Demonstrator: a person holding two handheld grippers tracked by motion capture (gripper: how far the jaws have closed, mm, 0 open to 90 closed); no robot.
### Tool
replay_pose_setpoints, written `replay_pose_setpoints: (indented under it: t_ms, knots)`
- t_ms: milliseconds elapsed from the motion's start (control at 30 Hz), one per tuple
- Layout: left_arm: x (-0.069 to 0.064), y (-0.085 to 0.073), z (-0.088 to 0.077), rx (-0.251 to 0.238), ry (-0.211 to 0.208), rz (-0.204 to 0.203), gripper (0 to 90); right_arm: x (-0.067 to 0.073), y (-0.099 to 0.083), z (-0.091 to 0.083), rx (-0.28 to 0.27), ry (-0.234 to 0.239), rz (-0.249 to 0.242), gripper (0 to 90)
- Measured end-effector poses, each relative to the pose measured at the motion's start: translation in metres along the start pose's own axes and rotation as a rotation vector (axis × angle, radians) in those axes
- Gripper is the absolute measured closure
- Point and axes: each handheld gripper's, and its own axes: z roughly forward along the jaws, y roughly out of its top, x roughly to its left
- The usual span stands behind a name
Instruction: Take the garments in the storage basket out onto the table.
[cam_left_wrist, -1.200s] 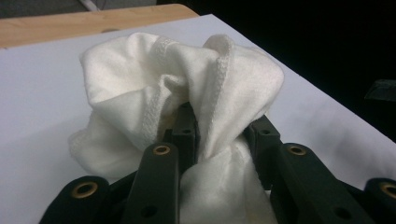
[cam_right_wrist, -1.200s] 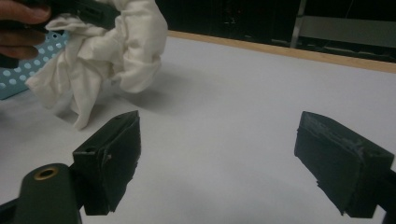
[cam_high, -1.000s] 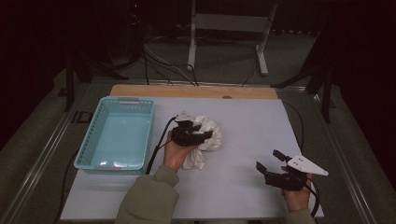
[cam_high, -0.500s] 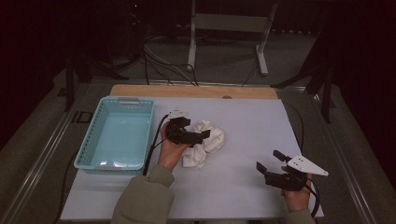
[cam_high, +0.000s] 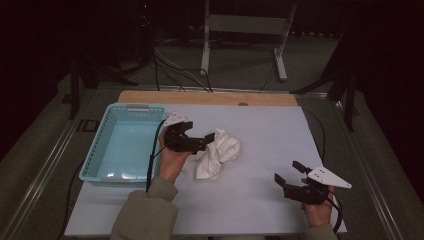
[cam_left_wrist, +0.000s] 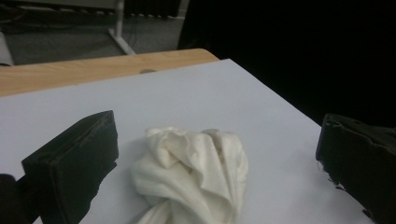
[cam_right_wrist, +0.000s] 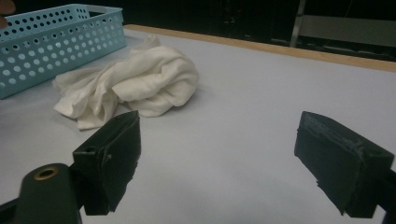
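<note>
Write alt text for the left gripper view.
A crumpled white cloth lies on a pale table, between the wide-open black jaws of the left tool and touching neither. A wooden strip edges the far side of the table, with dark floor beyond.

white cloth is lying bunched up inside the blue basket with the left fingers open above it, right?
Not quite: the white cloth lies bunched on the table, beside the blue basket, not inside it, as the high view shows. The left gripper is open above it.
</note>
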Motion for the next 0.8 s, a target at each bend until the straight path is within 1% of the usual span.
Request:
replay_pose_setpoints:
  t_ms: [33,100,167,200,233,333,433,500,533,567,600,633,667,767,800]
  knots:
    - [0.002,0.0,-0.006,-0.01,0.007,-0.005,0.2,0.0,0.0,0.0,0.0,0.0,-0.001,14.6]
    - [0.004,-0.001,-0.009,-0.013,0.013,-0.007,0.2,0.0,0.0,0.0,0.001,0.001,0.0,14.6]
    - [0.007,-0.001,-0.015,-0.024,0.02,-0.011,0.2,0.0,0.0,0.0,0.001,0.0,0.0,14.6]
    - [0.01,-0.001,-0.021,-0.03,0.031,-0.008,0.2,0.0,0.0,0.0,0.0,0.0,0.0,14.6]
    - [0.01,-0.001,-0.021,-0.03,0.031,-0.008,0.2,0.0,0.0,0.0,0.0,0.0,0.0,14.6]
    - [0.015,-0.001,-0.03,-0.042,0.046,-0.016,0.3,0.0,0.0,0.0,0.001,-0.001,0.0,14.6]
    - [0.019,0.0,-0.039,-0.052,0.068,-0.013,0.3,0.0,0.0,0.0,0.001,-0.001,0.0,14.6]
    - [0.023,0.0,-0.047,-0.057,0.09,-0.003,0.3,0.0,0.0,0.0,0.002,-0.002,0.0,14.6]
    - [0.023,0.0,-0.047,-0.057,0.09,-0.003,0.2,0.0,0.0,0.0,0.002,-0.002,0.0,14.6]
    - [0.027,-0.001,-0.054,-0.062,0.1,-0.006,0.3,0.0,0.0,0.0,0.001,-0.002,0.001,14.6]
    - [0.027,-0.001,-0.054,-0.062,0.1,-0.006,0.3,0.0,0.0,0.0,0.001,-0.002,0.001,14.6]
    - [0.031,-0.002,-0.061,-0.068,0.114,-0.005,0.3,0.0,0.0,0.0,0.001,-0.002,0.001,14.6]
    - [0.032,-0.003,-0.064,-0.071,0.12,-0.007,0.3,0.0,0.0,0.0,0.001,-0.002,0.001,14.6]
    - [0.038,-0.005,-0.073,-0.068,0.143,-0.002,0.3,0.0,0.0,0.0,0.001,-0.004,0.001,14.6]
    - [0.038,-0.005,-0.073,-0.068,0.143,-0.002,0.2,0.0,0.0,0.0,0.001,-0.004,0.001,14.6]
